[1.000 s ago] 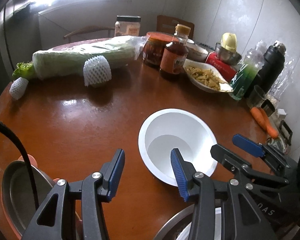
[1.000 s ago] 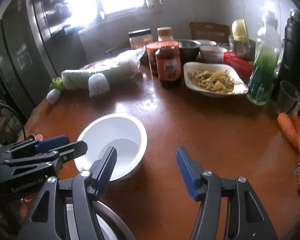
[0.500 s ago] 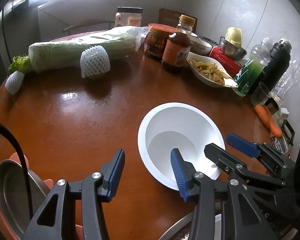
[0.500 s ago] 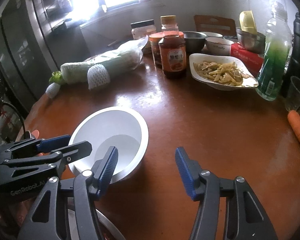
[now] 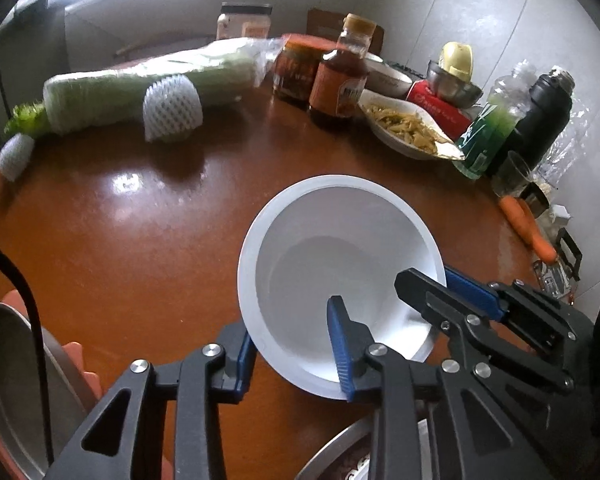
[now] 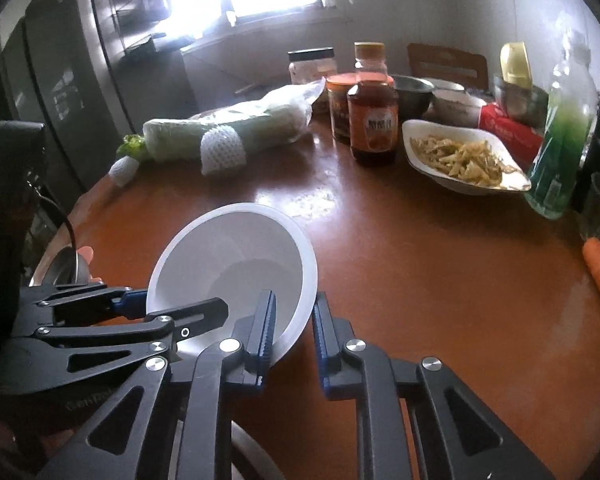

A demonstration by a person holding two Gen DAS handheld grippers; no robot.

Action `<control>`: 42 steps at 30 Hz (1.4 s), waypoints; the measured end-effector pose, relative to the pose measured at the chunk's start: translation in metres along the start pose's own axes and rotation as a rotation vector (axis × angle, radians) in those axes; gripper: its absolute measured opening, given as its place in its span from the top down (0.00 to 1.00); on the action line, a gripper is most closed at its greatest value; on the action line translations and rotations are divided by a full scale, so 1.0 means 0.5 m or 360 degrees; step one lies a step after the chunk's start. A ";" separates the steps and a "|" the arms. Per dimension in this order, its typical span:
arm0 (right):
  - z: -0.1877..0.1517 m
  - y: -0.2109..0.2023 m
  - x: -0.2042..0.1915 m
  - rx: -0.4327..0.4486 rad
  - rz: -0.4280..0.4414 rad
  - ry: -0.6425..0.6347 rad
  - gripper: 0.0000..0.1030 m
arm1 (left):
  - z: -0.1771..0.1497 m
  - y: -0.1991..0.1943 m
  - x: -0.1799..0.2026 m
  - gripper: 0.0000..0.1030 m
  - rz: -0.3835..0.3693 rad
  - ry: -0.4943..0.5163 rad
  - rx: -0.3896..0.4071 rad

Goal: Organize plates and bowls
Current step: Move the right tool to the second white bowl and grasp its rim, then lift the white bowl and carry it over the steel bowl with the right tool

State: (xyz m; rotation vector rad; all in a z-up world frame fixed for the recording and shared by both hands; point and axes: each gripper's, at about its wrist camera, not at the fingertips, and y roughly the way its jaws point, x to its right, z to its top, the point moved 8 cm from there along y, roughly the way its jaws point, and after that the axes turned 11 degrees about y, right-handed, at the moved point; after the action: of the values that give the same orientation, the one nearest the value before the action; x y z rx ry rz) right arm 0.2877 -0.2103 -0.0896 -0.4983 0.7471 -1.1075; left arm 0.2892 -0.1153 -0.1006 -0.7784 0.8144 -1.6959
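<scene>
With both hand-held grippers (left [image 5: 292, 354], right [image 6: 294, 326]) just closed, white bowl [image 5: 340, 256] sits pinched between.

A glossy reddish-brown round wooden table [image 5: 148, 240] carries, beyond the jaws, a plastic-wrapped green cabbage [image 5: 140, 88], an amber sauce bottle [image 5: 340, 80], a white dish of noodles [image 5: 404, 130] and orange carrots [image 5: 526, 226]

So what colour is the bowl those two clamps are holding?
Plain white bowl, with no pattern; the left wrist view shows it best.

A metal plate [image 5: 4, 380] is cut off at the left edge.
</scene>
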 end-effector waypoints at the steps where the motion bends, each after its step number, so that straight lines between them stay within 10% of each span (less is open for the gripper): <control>1: 0.001 -0.003 -0.001 0.0006 0.0004 0.0005 0.82 | 0.002 -0.004 0.000 0.68 -0.0015 -0.0007 0.0011; 42: -0.013 -0.266 -0.101 0.0364 0.0055 -0.0090 0.82 | -0.033 -0.289 0.069 0.68 0.0052 0.0088 0.0390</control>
State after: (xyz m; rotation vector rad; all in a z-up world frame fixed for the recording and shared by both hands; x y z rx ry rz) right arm 0.1888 -0.2142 0.0130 -0.3206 0.5692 -1.1259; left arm 0.1919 -0.1149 0.0128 -0.5499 0.6377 -1.7546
